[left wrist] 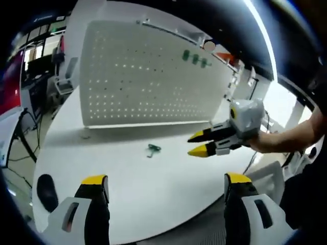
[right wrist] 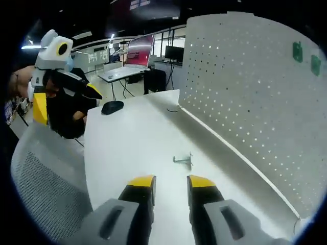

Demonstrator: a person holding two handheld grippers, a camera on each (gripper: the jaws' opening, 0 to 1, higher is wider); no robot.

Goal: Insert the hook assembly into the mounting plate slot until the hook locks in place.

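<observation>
A white tabletop runs up to an upright perforated panel at its far edge. The hook assembly lies loose mid-table, a little out from the panel's foot, untouched. My right gripper hangs just short of it, jaws narrowly parted and empty, apparently lining up a pick. My left gripper waits wide open near the near edge.

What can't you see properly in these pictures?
- Hook: too small in both views to make out its shape or catch.
- Pegboard: right gripper view's edge cuts it off; which slot fits is unclear.
- Green pieces on the board: blurred, too small to identify.
</observation>
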